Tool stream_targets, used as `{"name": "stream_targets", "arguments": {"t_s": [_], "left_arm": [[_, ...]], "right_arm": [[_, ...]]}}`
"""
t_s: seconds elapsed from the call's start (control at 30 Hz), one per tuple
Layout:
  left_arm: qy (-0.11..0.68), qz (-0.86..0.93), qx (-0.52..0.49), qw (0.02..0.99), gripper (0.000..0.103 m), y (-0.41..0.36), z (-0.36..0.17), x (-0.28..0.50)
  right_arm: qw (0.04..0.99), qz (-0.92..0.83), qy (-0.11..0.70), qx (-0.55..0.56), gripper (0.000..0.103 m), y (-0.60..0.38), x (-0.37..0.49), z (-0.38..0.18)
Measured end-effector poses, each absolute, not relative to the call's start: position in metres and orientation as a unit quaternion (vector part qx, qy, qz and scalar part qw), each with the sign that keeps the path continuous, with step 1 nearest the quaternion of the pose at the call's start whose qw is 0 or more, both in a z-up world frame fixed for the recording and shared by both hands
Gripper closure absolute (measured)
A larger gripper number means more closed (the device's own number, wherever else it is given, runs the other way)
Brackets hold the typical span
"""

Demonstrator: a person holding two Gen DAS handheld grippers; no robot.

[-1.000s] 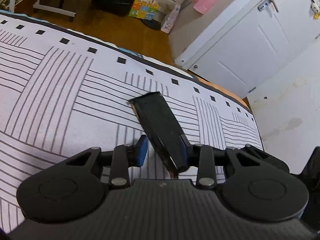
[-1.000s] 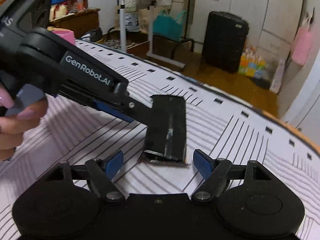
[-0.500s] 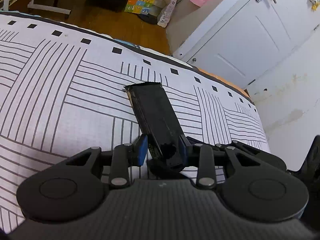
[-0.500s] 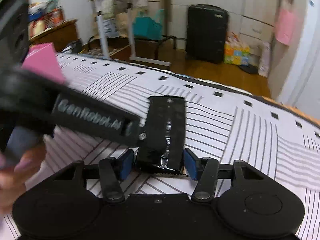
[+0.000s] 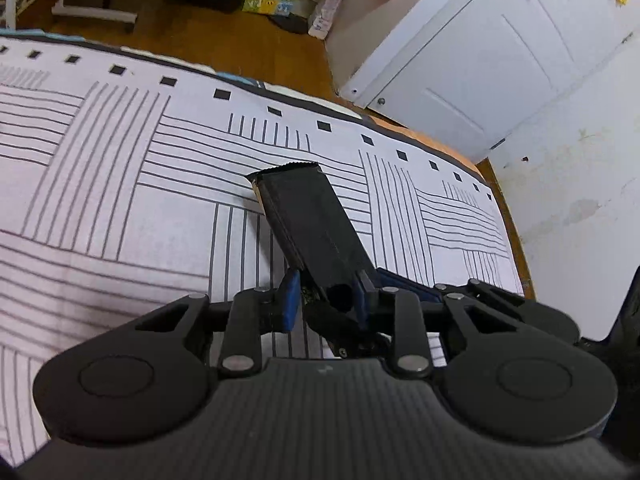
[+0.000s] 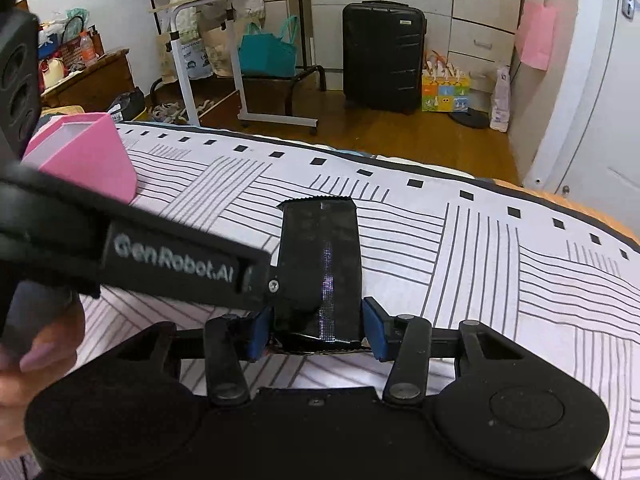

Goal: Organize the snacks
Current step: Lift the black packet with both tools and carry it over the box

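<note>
1. Black foil snack packet (image 6: 320, 268), one only, lies over striped white bedsheet (image 6: 480, 264).
2. Right gripper (image 6: 316, 330) clamps its near end; left gripper (image 5: 326, 300) also closed on it.
3. One pink open box (image 6: 86, 160) beside; left gripper body (image 6: 172, 260) blocks the view between.

Both wrist views, close, share the bedsheet (image 5: 120, 184)

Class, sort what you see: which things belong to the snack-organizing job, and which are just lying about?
Job: black snack packet, left gripper, right gripper, pink box.
Lying about: black suitcase, teal bag, rolling table.
</note>
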State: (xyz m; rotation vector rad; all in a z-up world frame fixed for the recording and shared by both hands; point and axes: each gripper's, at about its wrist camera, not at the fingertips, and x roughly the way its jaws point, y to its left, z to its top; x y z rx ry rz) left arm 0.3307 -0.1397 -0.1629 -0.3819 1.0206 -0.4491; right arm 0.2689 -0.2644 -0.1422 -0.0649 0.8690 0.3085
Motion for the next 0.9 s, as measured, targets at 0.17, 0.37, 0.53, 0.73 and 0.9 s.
{"name": "stream_targets", "arguments": {"t_s": [0.17, 0.37, 0.53, 0.73, 0.9], "left_arm": [[0.486, -0.221, -0.182, 0.826, 0.077, -0.135, -0.146, 0.312], [0.479, -0.218, -0.140, 0.839, 0.077, -0.134, -0.108, 0.275], [0.460, -0.219, -0.097, 0.855, 0.077, -0.126, -0.071, 0.233], [0.430, -0.212, -0.088, 0.873, 0.077, -0.101, -0.035, 0.183], [0.423, -0.211, -0.095, 0.876, 0.077, -0.070, -0.012, 0.152]], "right_arm": [[0.897, 0.138, 0.420, -0.021, 0.050, -0.263, 0.247, -0.126], [0.899, 0.149, 0.413, 0.003, 0.050, -0.258, 0.215, -0.098], [0.903, 0.159, 0.400, -0.016, 0.050, -0.237, 0.184, -0.070], [0.911, 0.153, 0.381, -0.041, 0.050, -0.204, 0.143, -0.037], [0.912, 0.164, 0.372, -0.056, 0.050, -0.180, 0.116, -0.014]]}}
